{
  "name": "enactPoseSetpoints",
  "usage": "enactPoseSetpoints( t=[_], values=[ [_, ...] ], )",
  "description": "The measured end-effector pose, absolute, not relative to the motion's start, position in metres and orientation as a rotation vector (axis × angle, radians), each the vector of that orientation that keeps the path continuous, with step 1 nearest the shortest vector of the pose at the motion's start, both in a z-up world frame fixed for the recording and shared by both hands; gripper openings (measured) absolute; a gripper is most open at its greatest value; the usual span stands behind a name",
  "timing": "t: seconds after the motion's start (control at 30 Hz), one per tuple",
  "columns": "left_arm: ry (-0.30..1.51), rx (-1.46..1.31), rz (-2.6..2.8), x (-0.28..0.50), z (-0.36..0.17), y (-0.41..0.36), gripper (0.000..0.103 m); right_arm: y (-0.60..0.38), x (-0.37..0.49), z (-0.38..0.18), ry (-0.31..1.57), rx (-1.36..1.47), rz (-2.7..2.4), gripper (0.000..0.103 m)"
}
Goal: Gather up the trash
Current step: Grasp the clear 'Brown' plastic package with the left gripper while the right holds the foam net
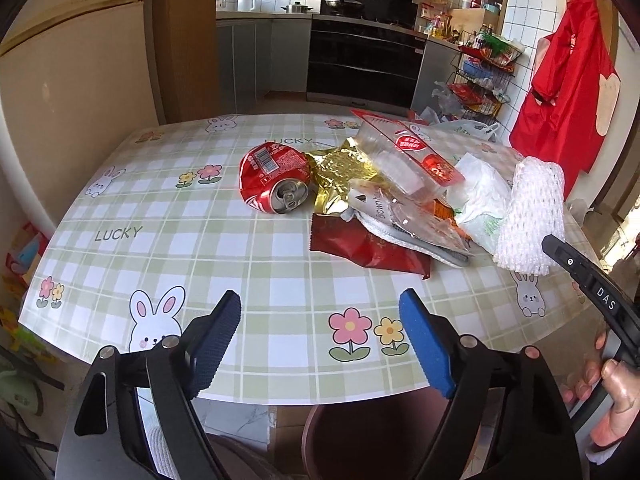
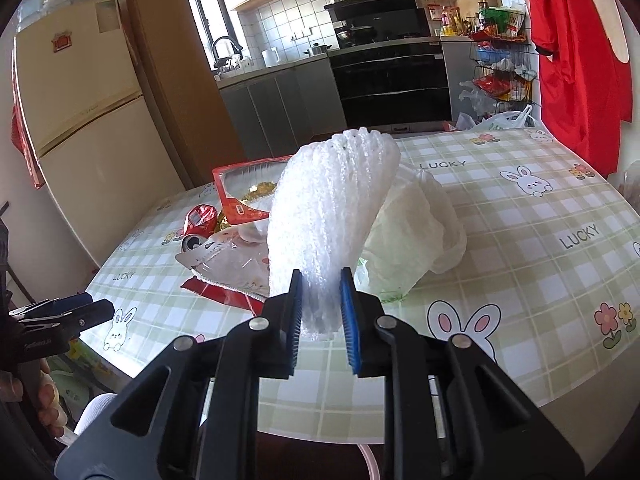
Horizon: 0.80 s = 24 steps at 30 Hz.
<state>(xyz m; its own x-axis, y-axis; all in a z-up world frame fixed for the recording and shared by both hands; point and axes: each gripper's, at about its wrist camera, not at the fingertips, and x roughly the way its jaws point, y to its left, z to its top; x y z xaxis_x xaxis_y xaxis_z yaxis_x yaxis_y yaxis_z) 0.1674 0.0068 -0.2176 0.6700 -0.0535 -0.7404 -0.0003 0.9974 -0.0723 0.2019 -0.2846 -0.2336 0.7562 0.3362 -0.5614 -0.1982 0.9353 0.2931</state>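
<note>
In the left wrist view, the left gripper hovers over the near edge of the counter, jaws wide apart and empty; the crushed can and wrappers lie ahead.

In the right wrist view, the right gripper pinches the foam net by its lower end, raised and leaning over the plastic bag. The soft foam could slip out or catch the pile.
</note>
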Motion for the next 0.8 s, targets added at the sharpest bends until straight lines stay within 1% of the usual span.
enactPoseSetpoints(
  t=[0.03, 0.07, 0.13, 0.17, 0.2, 0.33, 0.47, 0.67, 0.8],
  values=[
    [0.840, -0.078, -0.045, 0.169, -0.217, 0.005, 0.074, -0.286, 0.201, -0.233, 0.649, 0.224, 0.295, 0.022],
    [0.843, -0.088, -0.061, 0.172, -0.217, 0.002, 0.068, -0.287, 0.200, -0.233, 0.646, 0.225, 0.295, 0.021],
    [0.852, -0.122, -0.100, 0.180, -0.215, -0.003, 0.053, -0.289, 0.199, -0.234, 0.644, 0.230, 0.295, 0.022],
    [0.856, -0.144, -0.116, 0.185, -0.215, -0.004, 0.049, -0.290, 0.199, -0.235, 0.643, 0.233, 0.295, 0.022],
    [0.857, -0.172, -0.132, 0.191, -0.214, -0.004, 0.043, -0.291, 0.198, -0.235, 0.642, 0.237, 0.295, 0.021],
    [0.846, -0.202, -0.144, 0.219, -0.216, -0.008, 0.042, -0.296, 0.197, -0.237, 0.641, 0.251, 0.294, 0.022],
    [0.901, -0.343, -0.166, 0.252, -0.231, -0.001, 0.042, -0.299, 0.195, -0.240, 0.642, 0.261, 0.288, 0.022],
    [0.866, -0.301, -0.173, 0.275, -0.238, -0.019, 0.042, -0.304, 0.195, -0.244, 0.646, 0.282, 0.275, 0.022],
    [0.890, -0.283, -0.149, 0.285, -0.246, -0.020, 0.042, -0.305, 0.194, -0.244, 0.643, 0.286, 0.271, 0.021]
  ],
)
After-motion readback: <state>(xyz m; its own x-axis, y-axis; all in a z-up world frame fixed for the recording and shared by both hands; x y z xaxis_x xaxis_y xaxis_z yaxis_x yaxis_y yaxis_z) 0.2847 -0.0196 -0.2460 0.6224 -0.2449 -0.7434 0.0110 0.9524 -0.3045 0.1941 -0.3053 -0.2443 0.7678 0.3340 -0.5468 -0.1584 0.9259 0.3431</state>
